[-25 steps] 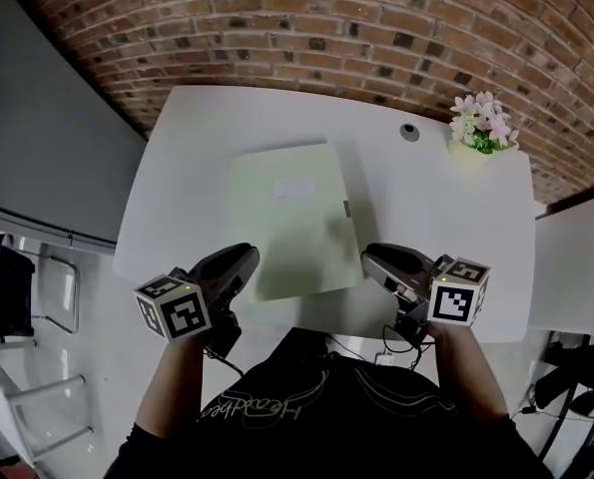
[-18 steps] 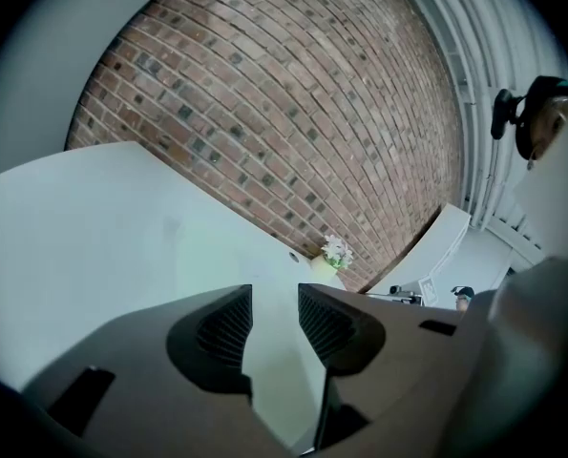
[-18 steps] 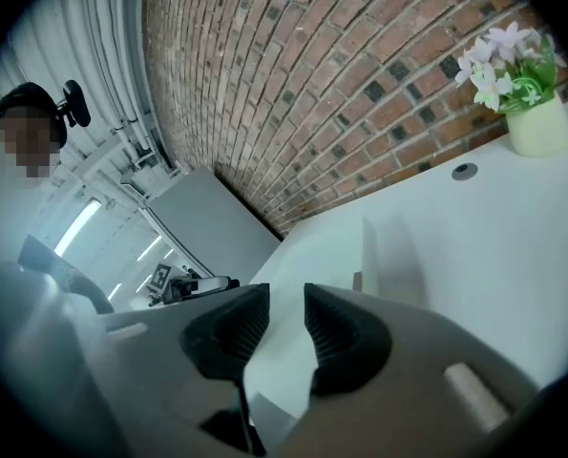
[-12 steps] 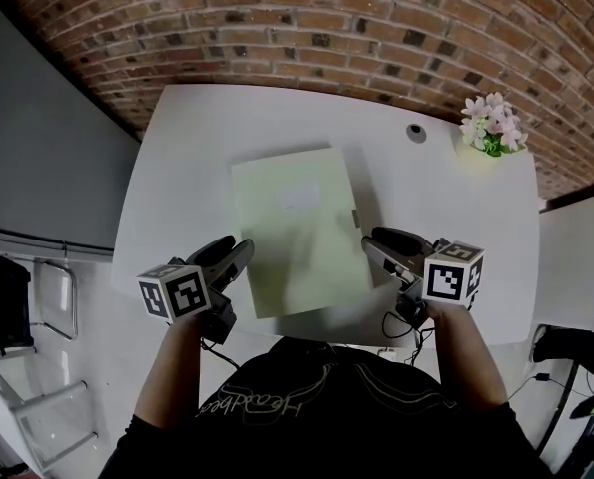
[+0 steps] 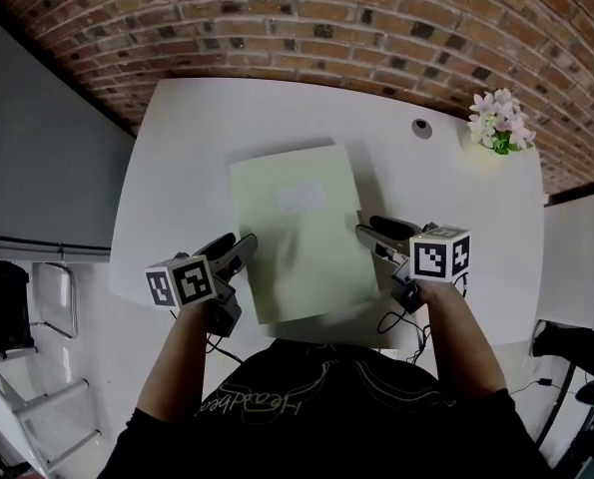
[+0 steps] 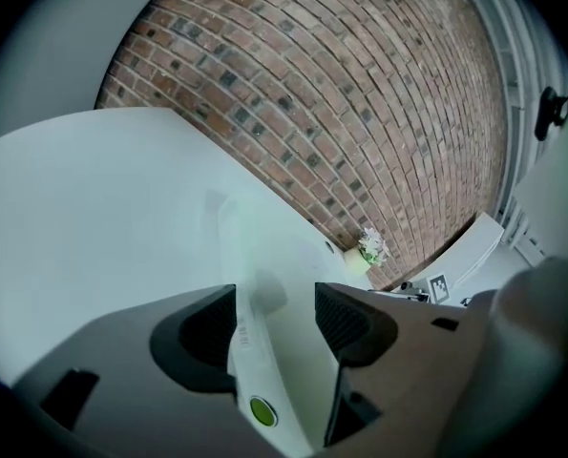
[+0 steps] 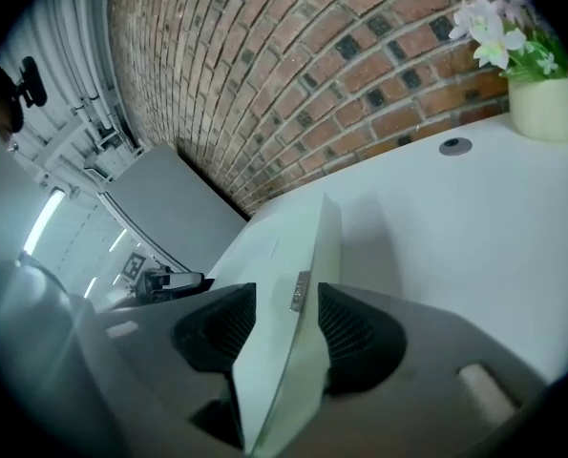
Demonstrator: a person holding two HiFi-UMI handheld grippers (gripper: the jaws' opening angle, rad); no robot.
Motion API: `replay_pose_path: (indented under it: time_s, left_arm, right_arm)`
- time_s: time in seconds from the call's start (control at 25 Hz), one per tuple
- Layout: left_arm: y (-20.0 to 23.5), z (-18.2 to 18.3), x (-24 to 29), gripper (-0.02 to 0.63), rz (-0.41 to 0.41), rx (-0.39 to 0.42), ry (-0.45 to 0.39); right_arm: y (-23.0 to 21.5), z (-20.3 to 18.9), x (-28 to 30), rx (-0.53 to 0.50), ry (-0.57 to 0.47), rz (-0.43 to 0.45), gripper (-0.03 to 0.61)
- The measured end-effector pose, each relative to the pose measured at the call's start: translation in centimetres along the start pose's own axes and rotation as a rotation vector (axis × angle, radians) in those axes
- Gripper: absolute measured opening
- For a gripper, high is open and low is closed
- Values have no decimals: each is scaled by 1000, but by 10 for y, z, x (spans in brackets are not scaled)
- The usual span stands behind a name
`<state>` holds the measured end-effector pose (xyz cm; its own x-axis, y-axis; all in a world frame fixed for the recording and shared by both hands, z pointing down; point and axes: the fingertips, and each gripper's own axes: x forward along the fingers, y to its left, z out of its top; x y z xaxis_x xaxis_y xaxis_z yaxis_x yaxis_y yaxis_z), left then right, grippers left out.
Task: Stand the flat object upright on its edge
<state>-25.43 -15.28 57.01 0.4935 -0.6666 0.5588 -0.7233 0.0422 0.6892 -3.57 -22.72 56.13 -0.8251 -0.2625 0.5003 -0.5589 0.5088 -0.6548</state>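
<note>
The pale green flat rectangular folder (image 5: 297,233) lies on its broad face on the white desk (image 5: 177,168), in the middle and towards the near edge, with its long sides running away from me. It is not yet on its edge. A faint pale label shows on its top face.

My left hand-held gripper (image 5: 242,247) is at the folder's left long side. In the left gripper view its jaws stand apart and have just been opening, with the folder's thin edge running between them; a round green sticker (image 6: 262,410) sits on that edge near the camera. The pads do not clamp the folder.

My right hand-held gripper (image 5: 371,230) is at the opposite long side. Its jaws too have just been opening and stand wide, with the folder's right edge and its small grey metal tab (image 7: 301,292) between them, unclamped.

Further out, at the desk's far right corner, a small cream round pot (image 7: 546,108) holds a bunch of pink and white flowers (image 5: 501,120) with green leaves. Just to its left a grey round cable grommet (image 5: 421,128) is set into the desk. A red-brown brick wall (image 5: 326,18) runs behind the desk.
</note>
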Motion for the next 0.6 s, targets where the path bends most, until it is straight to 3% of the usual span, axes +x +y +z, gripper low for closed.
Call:
replay_pose_path:
  time_s: [0.6]
  left_arm:
    - [12,-8,16,241,33,-45,91]
  right_arm:
    - [-15,-6,28,79,78,10,195]
